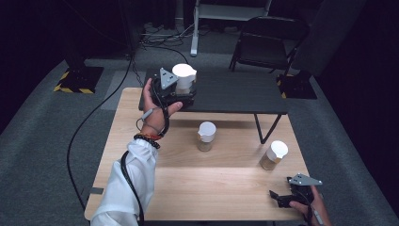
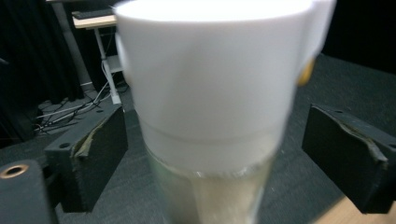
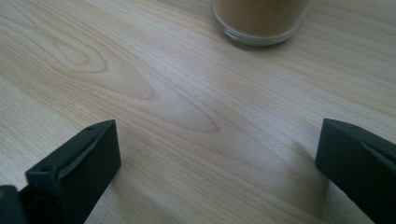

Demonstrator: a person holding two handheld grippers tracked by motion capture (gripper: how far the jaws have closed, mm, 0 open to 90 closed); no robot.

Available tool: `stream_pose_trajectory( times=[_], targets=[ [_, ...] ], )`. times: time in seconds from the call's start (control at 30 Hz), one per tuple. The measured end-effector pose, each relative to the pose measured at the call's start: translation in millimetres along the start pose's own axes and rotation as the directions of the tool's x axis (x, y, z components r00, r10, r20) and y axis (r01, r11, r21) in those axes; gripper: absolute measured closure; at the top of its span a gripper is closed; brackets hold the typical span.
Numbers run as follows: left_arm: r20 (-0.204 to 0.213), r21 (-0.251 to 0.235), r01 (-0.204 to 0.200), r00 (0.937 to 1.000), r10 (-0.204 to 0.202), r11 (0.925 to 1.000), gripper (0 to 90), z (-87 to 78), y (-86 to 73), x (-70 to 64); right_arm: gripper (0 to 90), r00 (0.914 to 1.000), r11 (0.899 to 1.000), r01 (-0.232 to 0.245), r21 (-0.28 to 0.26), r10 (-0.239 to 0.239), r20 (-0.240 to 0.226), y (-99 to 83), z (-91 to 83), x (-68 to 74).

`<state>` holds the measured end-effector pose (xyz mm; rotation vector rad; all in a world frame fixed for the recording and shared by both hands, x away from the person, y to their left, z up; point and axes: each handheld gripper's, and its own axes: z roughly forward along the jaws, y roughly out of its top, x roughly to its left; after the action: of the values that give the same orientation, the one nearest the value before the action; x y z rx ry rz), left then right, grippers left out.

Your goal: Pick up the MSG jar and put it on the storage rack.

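The upright white-capped jar (image 2: 210, 116) is framed, untouched, between the spread jaws of the left claw (image 1: 181, 92), while the right claw (image 1: 282, 197) is held spread nearby.

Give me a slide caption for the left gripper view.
Left gripper open around a white-lidded glass jar, jaws standing clear of both its sides, above the black bench.

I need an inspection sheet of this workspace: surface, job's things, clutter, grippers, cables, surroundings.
Surface: light wooden table; black low table at its far edge.
Job's things: three white-lidded jars: one on the black table, one mid-table, one right.
Clutter: nothing seen.
Grippers: left gripper open, jaws either side of the far jar without touching; right gripper open near the table's front edge.
Cables: black cable on the floor.
Surroundings: grey carpet, folding chair.
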<state>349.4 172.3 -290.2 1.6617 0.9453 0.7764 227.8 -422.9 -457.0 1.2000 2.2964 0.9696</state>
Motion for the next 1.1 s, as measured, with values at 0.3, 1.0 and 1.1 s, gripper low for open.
stream_pose_trajectory(
  times=[0.3, 1.0, 1.1],
  targets=[
    [0.002, -0.003, -0.045, 0.999, 0.045, 0.999, 1.0, -12.7, -13.8, -7.6, 0.0, 1.0, 1.0, 0.001, -0.001, -0.001, 0.002, -0.1, 0.1, 0.3],
    [0.037, -0.015, -0.112, 0.993, 0.112, 0.9936, 1.1, -62.0, -65.4, -14.9, 0.0, 1.0, 1.0, 0.001, -0.001, -0.001, 0.002, -0.1, 0.1, 0.2],
    [0.041, -0.002, -0.122, 0.9917, 0.122, 0.9925, 1.1, -66.1, -74.3, -16.2, 0.0, 1.0, 1.0, 0.001, -0.001, -0.001, 0.002, -0.1, 0.1, 0.3]
  ],
)
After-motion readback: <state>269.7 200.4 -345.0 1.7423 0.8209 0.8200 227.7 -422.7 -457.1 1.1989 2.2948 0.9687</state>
